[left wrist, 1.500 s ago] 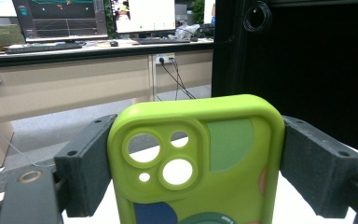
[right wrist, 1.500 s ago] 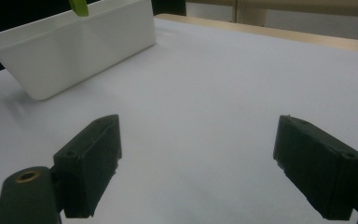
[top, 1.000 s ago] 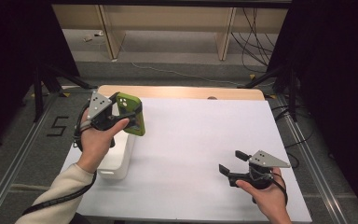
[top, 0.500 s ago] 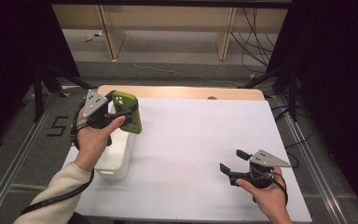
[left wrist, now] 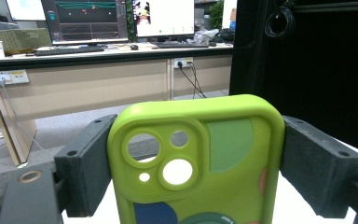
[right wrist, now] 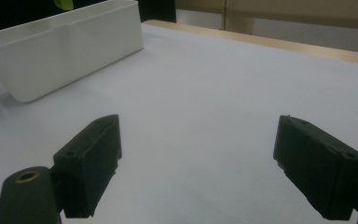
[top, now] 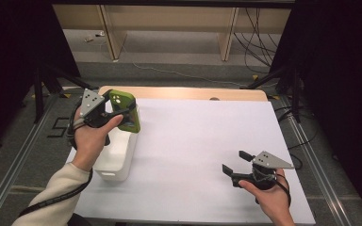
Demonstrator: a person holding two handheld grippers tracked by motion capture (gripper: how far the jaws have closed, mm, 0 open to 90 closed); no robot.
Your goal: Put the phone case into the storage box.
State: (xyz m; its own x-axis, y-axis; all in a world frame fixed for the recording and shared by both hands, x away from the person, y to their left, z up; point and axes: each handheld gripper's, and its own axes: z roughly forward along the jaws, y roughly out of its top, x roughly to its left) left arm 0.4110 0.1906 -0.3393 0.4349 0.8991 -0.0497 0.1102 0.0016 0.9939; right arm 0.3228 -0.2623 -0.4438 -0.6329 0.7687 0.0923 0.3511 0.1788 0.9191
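Hand-held gripper [top: 122, 110] grips phone case [top: 125, 110] over white bin [top: 118, 153]

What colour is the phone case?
Lime green phone case with coloured blobs; clearest in the left gripper view.

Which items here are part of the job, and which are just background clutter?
In the job:
- green phone case, clamped by its side edges in the left hand-held gripper
- white bin, under the case
- right hand-held gripper, open, holding nothing, low over the white tabletop

Just lying about:
- desk with monitors behind the table
- cables on the floor
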